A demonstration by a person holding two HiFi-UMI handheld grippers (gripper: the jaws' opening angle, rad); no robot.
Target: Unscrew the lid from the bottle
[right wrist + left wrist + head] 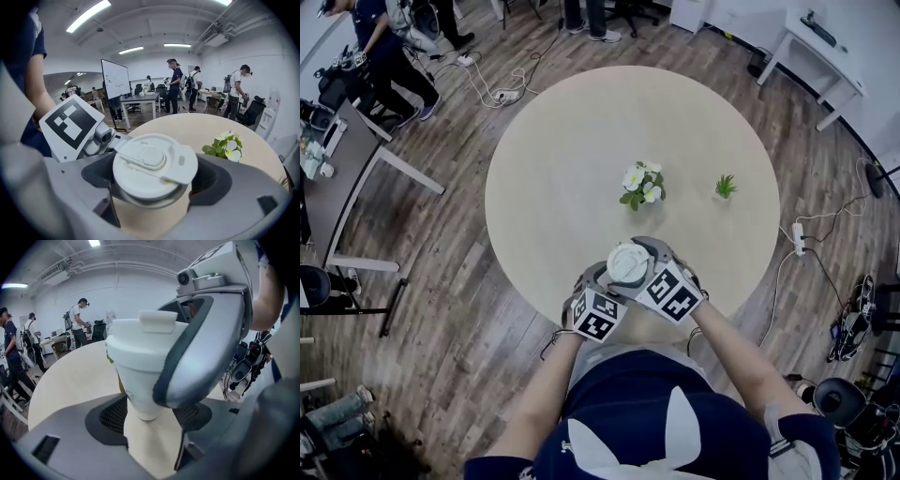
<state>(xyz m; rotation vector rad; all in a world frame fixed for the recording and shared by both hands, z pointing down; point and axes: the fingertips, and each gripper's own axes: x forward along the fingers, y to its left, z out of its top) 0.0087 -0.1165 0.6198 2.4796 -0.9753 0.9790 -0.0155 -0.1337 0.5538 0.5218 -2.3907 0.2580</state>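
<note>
Bottle (139, 390) with white lid (152, 165) on

The head camera hangs above the person and looks steeply down, taking in the whole round table (544, 159) from well up, with forearms entering at 6 o'clock. The camera on the left gripper (149, 420) sits low and hard against the bottle (140, 380), facing up along it and out over the tabletop to the room at 9 o'clock. The camera on the right gripper (150, 197) looks closely down on the lid (152, 164) and across the table, with the flowering plant (225, 145) at 3 o'clock. All three views share bottle and table. The head and right gripper views share the plant.
</note>
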